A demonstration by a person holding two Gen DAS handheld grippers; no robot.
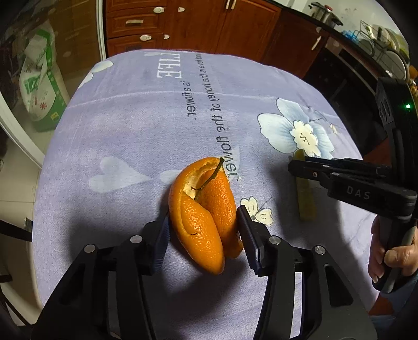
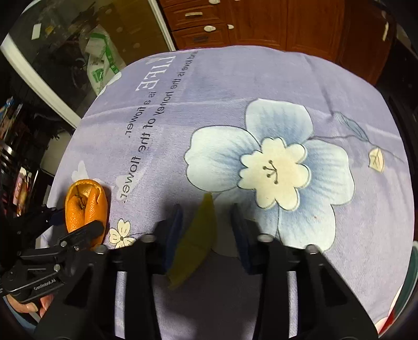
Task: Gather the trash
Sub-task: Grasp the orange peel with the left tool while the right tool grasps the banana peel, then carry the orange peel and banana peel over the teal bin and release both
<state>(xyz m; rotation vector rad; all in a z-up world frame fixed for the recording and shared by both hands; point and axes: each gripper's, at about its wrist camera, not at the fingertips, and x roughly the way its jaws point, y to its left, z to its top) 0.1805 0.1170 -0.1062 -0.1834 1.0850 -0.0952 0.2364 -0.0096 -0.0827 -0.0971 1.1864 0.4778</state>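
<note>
The lilac tablecloth point(image 2: 261, 73) carries printed text, which appears mirrored in both wrist views. Large white capitals near its far edge read "LIFE". Dark lines running from there toward the near edge read "is a flower." and "and love is the honey of the flower." The right gripper point(image 1: 308, 167) body is marked "DAS". The left gripper point(image 2: 75, 221) body is marked "GenRobot.AI".

Lilac floral tablecloth point(image 1: 130, 125) w/ printed text; wood cabinets point(image 1: 209, 23) behind; green-white bag point(image 1: 39, 83) left.
</note>
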